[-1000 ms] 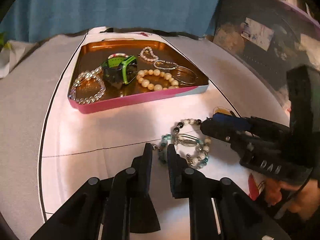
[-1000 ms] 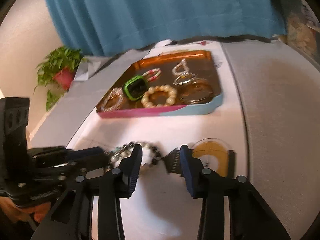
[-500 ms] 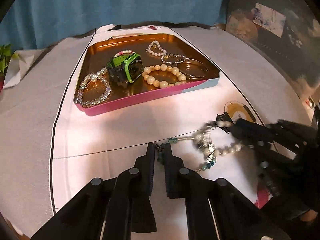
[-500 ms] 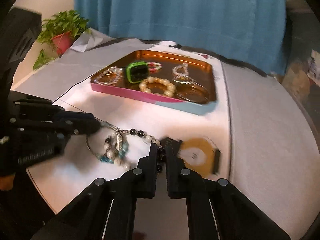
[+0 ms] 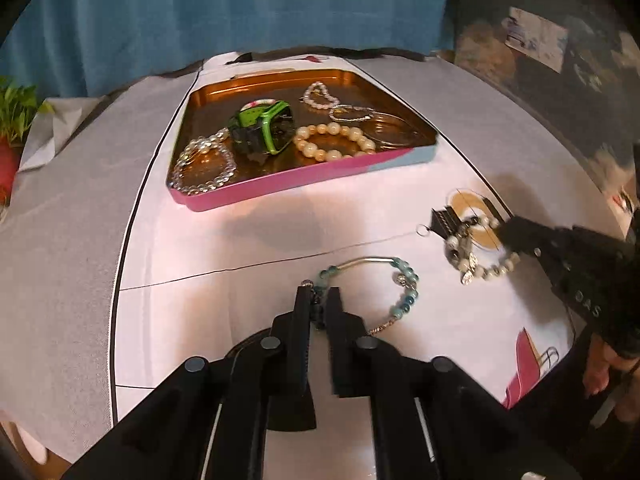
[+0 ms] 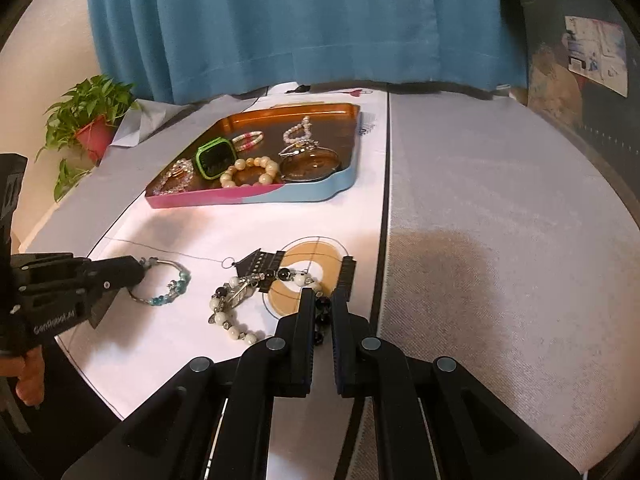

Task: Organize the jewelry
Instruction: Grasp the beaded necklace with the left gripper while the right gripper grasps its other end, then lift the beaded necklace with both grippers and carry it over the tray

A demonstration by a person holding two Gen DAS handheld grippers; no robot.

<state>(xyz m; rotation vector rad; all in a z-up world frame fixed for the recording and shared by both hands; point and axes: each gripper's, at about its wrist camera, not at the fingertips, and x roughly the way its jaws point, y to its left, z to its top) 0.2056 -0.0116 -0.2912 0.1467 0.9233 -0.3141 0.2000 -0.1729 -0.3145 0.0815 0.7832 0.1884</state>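
My left gripper (image 5: 319, 294) is shut on a teal bead bracelet (image 5: 404, 284) with a silver tube, which lies on the white cloth; it also shows in the right wrist view (image 6: 170, 284). My right gripper (image 6: 322, 300) is shut on a black and cream bead bracelet (image 6: 236, 300) with a silver feather charm, seen in the left wrist view (image 5: 476, 256) to the right of the teal one. The two bracelets lie apart. A pink and blue tray (image 5: 288, 180) (image 6: 256, 196) beyond holds several bracelets and a green watch (image 5: 264, 128).
A black binder clip (image 6: 260, 264) and a round tan printed mark (image 6: 304, 276) lie under the cream bracelet. A potted plant (image 6: 88, 120) stands at the far left. A blue curtain (image 6: 304, 20) hangs behind the table. Grey cloth (image 6: 500, 240) covers the right side.
The two bracelets were tangled together one second ago. Both grippers shut on them and pulled apart sideways, so the bracelets now lie separated.
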